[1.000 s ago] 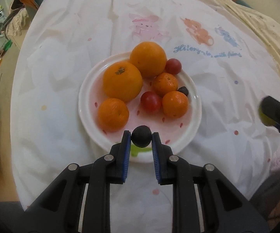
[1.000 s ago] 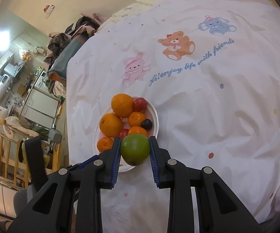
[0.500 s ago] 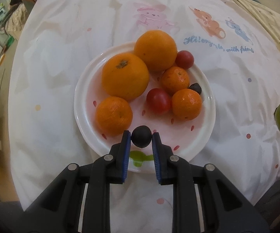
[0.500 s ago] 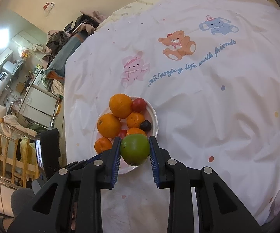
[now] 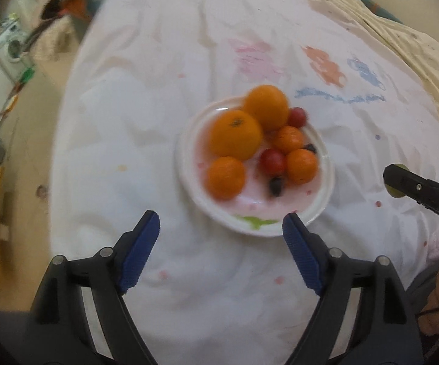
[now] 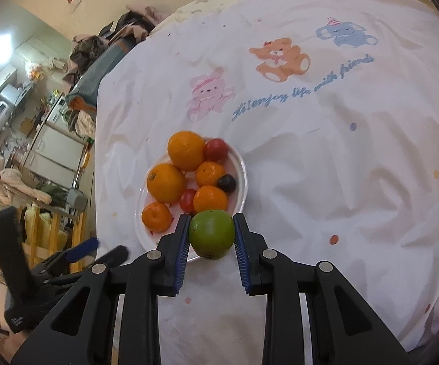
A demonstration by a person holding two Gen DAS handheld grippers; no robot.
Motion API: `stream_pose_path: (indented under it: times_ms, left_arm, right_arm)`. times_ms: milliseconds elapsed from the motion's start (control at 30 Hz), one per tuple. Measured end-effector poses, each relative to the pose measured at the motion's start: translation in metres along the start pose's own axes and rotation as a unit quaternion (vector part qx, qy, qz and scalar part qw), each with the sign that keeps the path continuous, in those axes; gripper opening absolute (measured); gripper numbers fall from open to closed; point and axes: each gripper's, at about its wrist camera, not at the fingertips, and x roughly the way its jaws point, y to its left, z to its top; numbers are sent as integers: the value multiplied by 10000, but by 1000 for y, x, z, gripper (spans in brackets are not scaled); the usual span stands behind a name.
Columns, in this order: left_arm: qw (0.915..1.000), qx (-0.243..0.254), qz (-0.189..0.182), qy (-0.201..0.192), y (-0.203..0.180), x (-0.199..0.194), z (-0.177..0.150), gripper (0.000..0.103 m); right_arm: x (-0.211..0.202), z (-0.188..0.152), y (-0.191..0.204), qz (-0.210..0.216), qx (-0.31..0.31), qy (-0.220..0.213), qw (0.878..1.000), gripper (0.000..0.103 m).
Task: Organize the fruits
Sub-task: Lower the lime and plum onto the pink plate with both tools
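Seemingly blurred plate [image 5: 325,206], left tongs [image 5: 221,235] opening — empty, right tongs [image 6: 210,245] clenching green fruit [image 6: 211,234].

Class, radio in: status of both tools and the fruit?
Left tool opening, nothing between pads. Right tool shut on green fruit. Plate crowded; landing space tight.

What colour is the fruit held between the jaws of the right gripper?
Green. The fruit shows best in the right wrist view, clamped in the right gripper.
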Motion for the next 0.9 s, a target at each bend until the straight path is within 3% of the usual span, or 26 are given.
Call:
stream_pose_path:
  times_ms: [233, 500, 900]
  left_arm:
    - [9984, -502, 152, -211, 37, -14, -7, 81]
    - [9973, -666, 70, -314, 42, -11, -4, 81]
    - [9951, -975, -7, -166, 53, -4, -2, 81]
  right_arm:
    - [23, -5, 12, -52, -232, 347, 9991, 30]
    - [56, -14, 26, 41, -454, 773, 9960, 30]
    - [123, -12, 62, -31, -1068, 1009, 9891, 30]
